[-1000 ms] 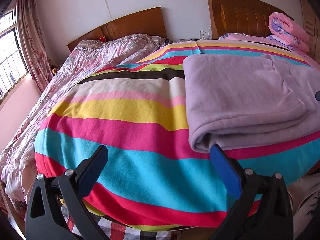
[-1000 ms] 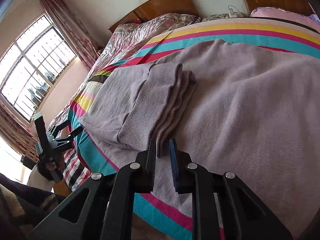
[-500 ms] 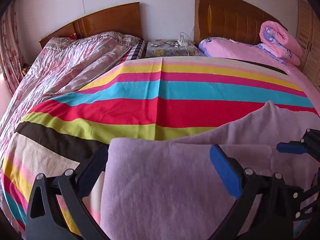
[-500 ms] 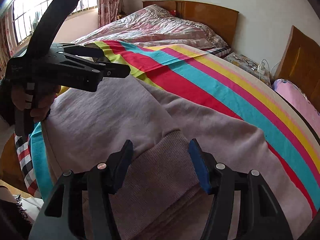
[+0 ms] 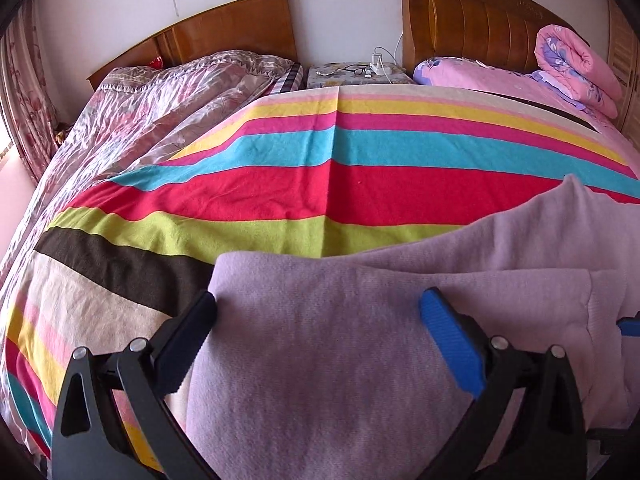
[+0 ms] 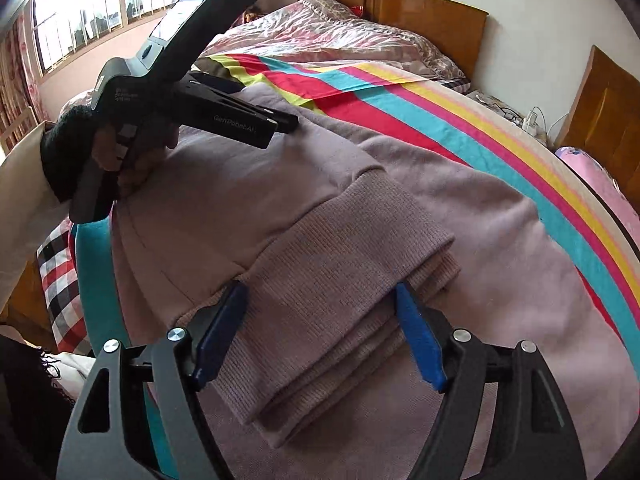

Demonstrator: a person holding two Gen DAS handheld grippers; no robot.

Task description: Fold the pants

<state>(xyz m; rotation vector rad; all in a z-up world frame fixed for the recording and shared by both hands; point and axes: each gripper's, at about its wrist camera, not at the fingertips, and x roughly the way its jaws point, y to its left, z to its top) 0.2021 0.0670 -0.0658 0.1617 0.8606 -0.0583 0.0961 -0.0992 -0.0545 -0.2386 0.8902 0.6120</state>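
Right now the lilac pants [image 6: 248,200] lie folded over on the striped blanket [image 5: 320,192] that covers the bed, filling the near part of both views. From the left wrist camera, the left gripper [image 5: 320,332] hangs with its jaws spread wide over the smooth folded cloth, nothing caught between them. Through the right wrist camera, the right gripper [image 6: 320,332] is likewise wide open, its blue fingers [image 6: 420,344] flanking the stacked ribbed cuffs [image 6: 352,280] without pinching them. At about ten o'clock in that view a hand [image 6: 132,160] grips the left tool's handle, its tips over the far edge of the pants. A rolled pink quilt [image 5: 576,68] sits at two o'clock by the headboard [image 5: 480,16]
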